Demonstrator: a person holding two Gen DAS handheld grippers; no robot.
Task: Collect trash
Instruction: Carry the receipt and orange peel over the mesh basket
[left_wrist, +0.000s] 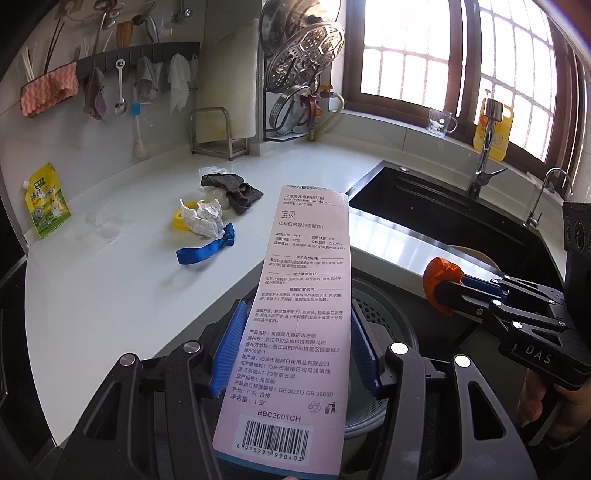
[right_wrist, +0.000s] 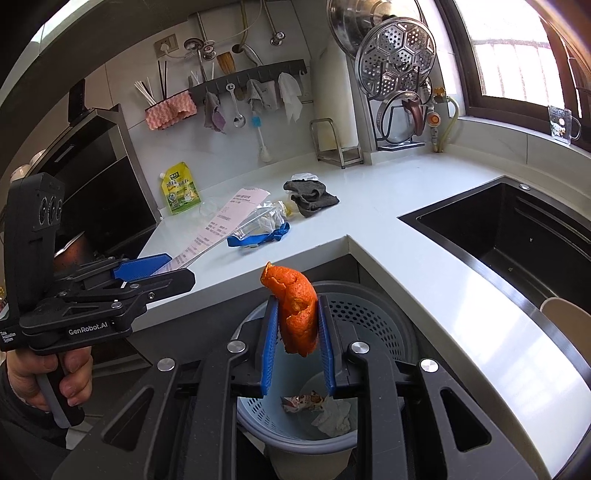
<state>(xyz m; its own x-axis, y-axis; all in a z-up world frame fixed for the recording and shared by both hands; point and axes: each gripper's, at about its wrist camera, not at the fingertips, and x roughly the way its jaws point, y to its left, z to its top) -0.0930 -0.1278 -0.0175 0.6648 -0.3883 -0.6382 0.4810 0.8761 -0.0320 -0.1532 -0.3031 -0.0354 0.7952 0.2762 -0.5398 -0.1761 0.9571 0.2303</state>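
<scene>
Two grippers are seen, each held in a person's hand. The left gripper (left_wrist: 295, 343) is about half open, its blue pads pressed on the long edges of one pink toothbrush package card (left_wrist: 303, 314), which is held flat and pointed forward past the counter's front edge. The right gripper (right_wrist: 295, 343) is nearly closed, clamped on one orange peel (right_wrist: 297, 314), held upright directly over the open bin (right_wrist: 369, 317). Both grippers are tilted downward.

One perforated grey-blue bin stands on the floor in the inner corner of the L-shaped counter (left_wrist: 122, 280); two crumpled wrappers (right_wrist: 321, 406) lie at its bottom.

Left on the counter, near its middle, in one loose cluster: one crumpled white paper (left_wrist: 207, 219) touching one yellow ring (left_wrist: 181, 218), one blue strap (left_wrist: 207, 249) just beside it nearer the front edge, one dark grey cloth (left_wrist: 232, 192) behind it. One yellow-green pouch (left_wrist: 46, 201) stands near the left end, well apart.

One black sink (left_wrist: 443, 218) is sunk in the right wing, one tap (left_wrist: 484, 155) behind it. The counter's front strip is bare; the space over the bin mouth is open, with both grippers close together there.
</scene>
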